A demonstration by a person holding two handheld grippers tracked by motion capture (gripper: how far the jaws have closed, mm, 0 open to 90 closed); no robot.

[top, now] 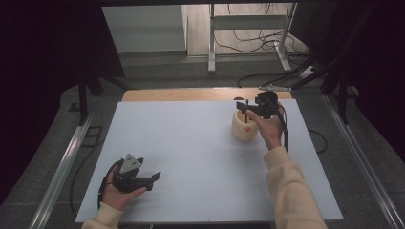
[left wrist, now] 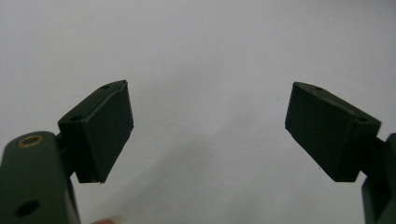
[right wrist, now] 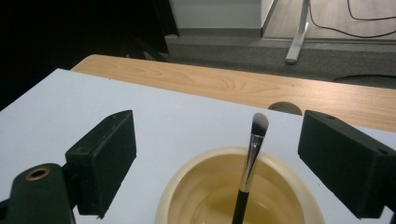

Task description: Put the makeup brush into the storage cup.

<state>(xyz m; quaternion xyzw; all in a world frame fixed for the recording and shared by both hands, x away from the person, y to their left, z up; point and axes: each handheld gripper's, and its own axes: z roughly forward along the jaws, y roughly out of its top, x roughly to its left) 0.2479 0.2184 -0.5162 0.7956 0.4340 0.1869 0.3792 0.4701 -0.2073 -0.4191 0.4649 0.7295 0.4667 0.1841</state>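
- Nearest to us, the left gripper [top: 155, 177] rests low at the near-left of the white table [top: 191, 143], held in the left hand [top: 117, 193]; jaws wide apart, nothing between them. In the left gripper view we see bare table surface past the pads.
- It sits well apart from the work, so we judge it idle for the coming move.
- Farther out, the right hand [top: 270, 130] holds the right gripper [top: 242, 106] just above the cream cup [top: 245, 126] at the far-right of the table, forearm reaching in from the near-right.
- Right gripper jaws spread wide, gripping nothing; in the right gripper view the pads stand either side of the cup [right wrist: 240, 191] rim.
- Key relation: the makeup brush [right wrist: 250, 161] stands in the cup, handle down, bristles up, long axis near upright with a slight lean. It lies straight ahead of the jaws and between them, a bit right of centre, touching neither pad.
- We judge the right gripper far the nearer; next move likely calls for a short advance and a close on the ferrule, or a pull-away if the brush is meant to stay.
- Farthest, the wooden desk edge [right wrist: 233, 86] behind the white top.
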